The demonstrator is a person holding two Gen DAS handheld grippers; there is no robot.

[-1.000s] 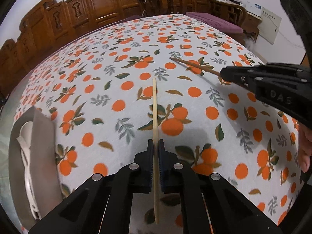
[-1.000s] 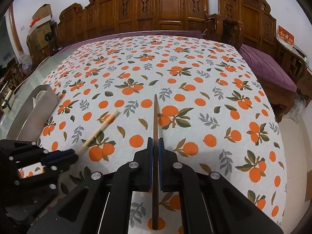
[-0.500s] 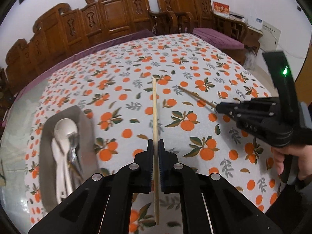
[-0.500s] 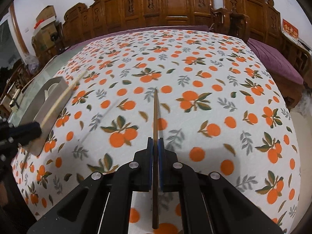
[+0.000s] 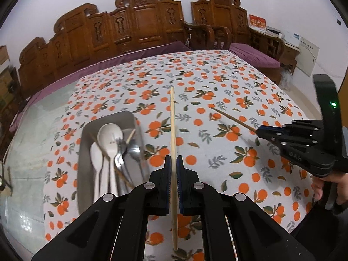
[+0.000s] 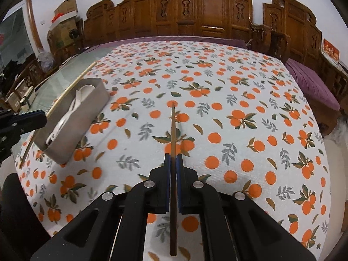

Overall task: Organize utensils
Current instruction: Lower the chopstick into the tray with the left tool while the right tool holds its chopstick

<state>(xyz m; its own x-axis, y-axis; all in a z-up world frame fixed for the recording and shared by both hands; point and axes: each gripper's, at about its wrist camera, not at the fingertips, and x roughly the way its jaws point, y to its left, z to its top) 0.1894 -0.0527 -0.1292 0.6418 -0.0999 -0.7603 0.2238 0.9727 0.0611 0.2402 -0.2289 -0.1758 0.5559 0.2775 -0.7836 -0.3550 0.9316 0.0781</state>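
Item 1, far left: metal tray (image 5: 83,143) on the orange-print tablecloth (image 5: 217,82). We count in it two white spoons (image 5: 108,137), metal cutlery (image 5: 121,154) and at least one chopstick lying slantwise; the exact pieces blur together. We judge this the sorted portion of the job.

Item 2, centre: left gripper (image 5: 173,163), jaws pressed together on a pale chopstick (image 5: 172,119). The stick runs straight ahead through the pads, clear of the cloth, just right of the tray and not over it.

Item 3, right: right gripper (image 5: 258,131), likewise pinched shut on a dark chopstick (image 5: 232,119), with a hand (image 5: 326,187) on its handle. In its own view the dark chopstick (image 6: 173,130) points across bare cloth, well apart from the tray (image 6: 87,117), while the left gripper (image 6: 41,117) carries the pale chopstick (image 6: 71,87) beside the tray's far rim.

Remaining, as we read it: both held sticks must go into the tray. We see no other loose utensils on the cloth, so the task looks near its end.
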